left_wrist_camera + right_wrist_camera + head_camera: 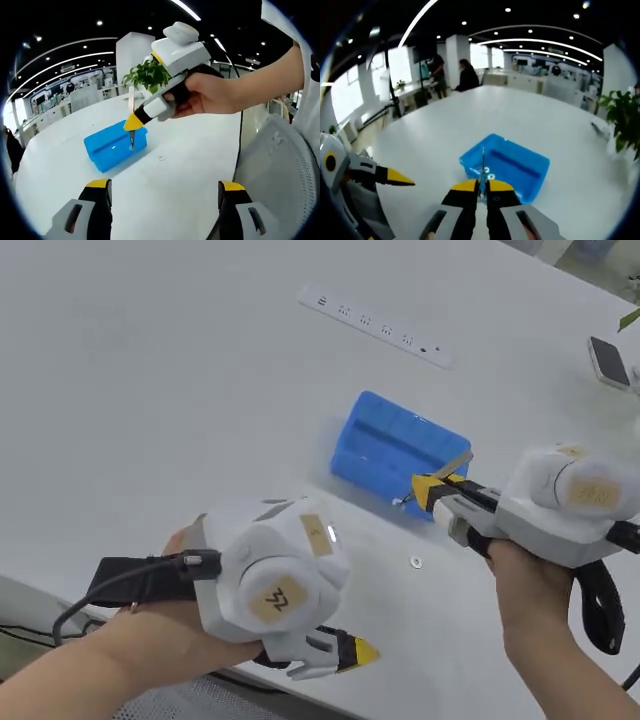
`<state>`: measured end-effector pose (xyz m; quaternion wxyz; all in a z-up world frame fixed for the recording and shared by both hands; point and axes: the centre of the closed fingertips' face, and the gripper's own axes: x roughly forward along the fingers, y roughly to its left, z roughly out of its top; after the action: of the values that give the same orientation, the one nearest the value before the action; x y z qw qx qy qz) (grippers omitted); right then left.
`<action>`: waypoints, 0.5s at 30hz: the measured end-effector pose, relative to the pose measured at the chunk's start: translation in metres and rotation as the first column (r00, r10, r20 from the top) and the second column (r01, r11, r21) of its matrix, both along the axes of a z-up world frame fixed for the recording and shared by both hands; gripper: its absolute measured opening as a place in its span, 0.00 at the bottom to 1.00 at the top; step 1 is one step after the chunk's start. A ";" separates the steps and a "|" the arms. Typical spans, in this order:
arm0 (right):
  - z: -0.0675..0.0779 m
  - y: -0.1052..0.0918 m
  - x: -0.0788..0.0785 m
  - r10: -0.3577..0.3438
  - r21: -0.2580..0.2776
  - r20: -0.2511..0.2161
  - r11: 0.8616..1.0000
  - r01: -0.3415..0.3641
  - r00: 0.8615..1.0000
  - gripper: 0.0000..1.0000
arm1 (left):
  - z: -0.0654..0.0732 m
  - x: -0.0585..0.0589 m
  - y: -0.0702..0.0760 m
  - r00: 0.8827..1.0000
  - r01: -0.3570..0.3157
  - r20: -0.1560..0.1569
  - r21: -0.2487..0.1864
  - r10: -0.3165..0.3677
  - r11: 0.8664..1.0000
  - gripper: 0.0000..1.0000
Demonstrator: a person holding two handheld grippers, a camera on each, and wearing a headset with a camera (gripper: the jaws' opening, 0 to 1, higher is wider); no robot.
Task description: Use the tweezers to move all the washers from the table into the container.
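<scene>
A blue container (pixel 385 445) stands mid-table. My right gripper (pixel 432 490) is shut on slim metal tweezers (pixel 404 500), whose tips hang over the container's near rim. In the right gripper view the tweezers (pixel 482 162) point into the container (pixel 520 167), where small pale pieces (pixel 490 175) lie. I cannot tell whether the tips hold anything. One small washer (pixel 416 562) lies on the white table just in front of the container and appears again as the washer (pixel 161 158). My left gripper (pixel 165 186) is open and empty, held low near the table's front edge (pixel 345 652).
A white power strip (pixel 375 325) lies at the back of the table and a phone (pixel 610 360) at the far right. A potted plant (pixel 624 115) stands beyond the container. A mesh chair (pixel 270 160) sits beside the table edge.
</scene>
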<state>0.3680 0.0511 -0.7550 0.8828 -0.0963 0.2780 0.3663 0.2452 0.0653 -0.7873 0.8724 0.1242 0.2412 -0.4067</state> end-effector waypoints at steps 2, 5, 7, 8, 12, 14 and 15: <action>0.008 0.003 0.003 0.006 -0.003 0.023 1.000 -0.006 1.000 0.02 | 0.000 0.000 0.000 1.000 0.000 0.002 0.001 0.000 1.000 0.89; 0.018 0.006 0.009 0.015 -0.006 0.053 1.000 -0.014 0.998 0.02 | 0.000 0.000 0.000 1.000 0.001 0.000 -0.002 -0.001 1.000 0.89; 0.022 0.008 0.015 0.026 -0.016 0.078 1.000 -0.025 0.997 0.02 | 0.001 0.000 0.000 1.000 0.002 0.003 0.000 -0.002 1.000 0.89; 0.023 0.009 0.018 0.029 -0.025 0.091 0.999 -0.027 0.995 0.02 | 0.001 -0.001 0.000 1.000 0.003 0.003 -0.001 -0.003 1.000 0.89; 0.023 0.011 0.028 0.036 -0.039 0.099 0.999 -0.032 0.994 0.02 | 0.001 0.000 0.000 1.000 0.001 0.003 0.000 -0.001 1.000 0.89; 0.019 0.010 0.032 0.035 -0.053 0.098 0.998 -0.030 0.995 0.02 | 0.000 0.000 0.001 1.000 0.001 0.000 0.000 -0.001 1.000 0.89; 0.017 0.009 0.034 0.035 -0.057 0.098 0.998 -0.030 0.995 0.02 | 0.000 0.000 0.001 1.000 0.001 0.001 0.000 -0.001 1.000 0.89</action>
<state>0.4020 0.0602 -0.7378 0.8864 -0.1431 0.2423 0.3675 0.2449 0.0659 -0.7871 0.8724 0.1245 0.2406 -0.4069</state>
